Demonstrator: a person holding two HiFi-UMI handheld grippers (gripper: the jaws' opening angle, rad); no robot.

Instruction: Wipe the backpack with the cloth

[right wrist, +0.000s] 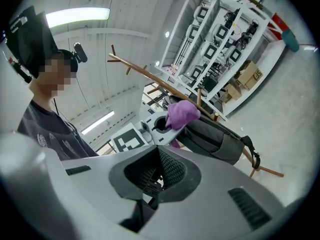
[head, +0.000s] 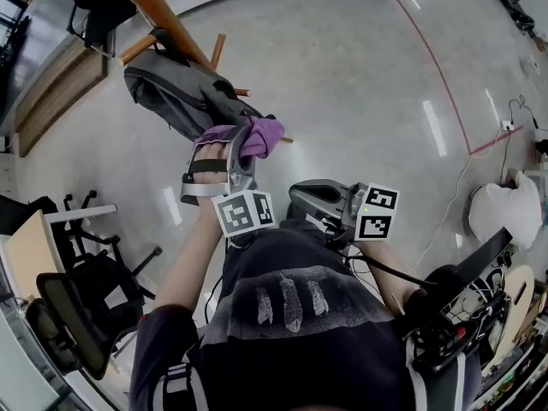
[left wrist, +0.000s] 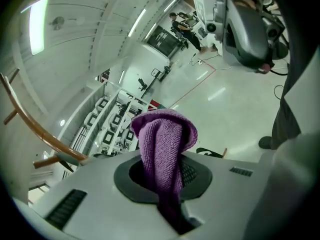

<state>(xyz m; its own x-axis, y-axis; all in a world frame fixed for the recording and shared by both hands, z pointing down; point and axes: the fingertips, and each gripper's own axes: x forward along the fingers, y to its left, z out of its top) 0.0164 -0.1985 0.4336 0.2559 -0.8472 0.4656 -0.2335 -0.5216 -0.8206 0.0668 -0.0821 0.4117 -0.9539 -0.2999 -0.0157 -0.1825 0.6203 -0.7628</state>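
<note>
Left gripper: jaws clamped on purple cloth, a bunched fold standing proud as wiping face | backpack: hangs from wooden rack, just beyond cloth | right gripper: jaws together, empty, near the body, apparently clear of the stroke

Robotics lab or test hall: polished floor with red tape line, white equipment racks, cardboard boxes, office chair.
</note>
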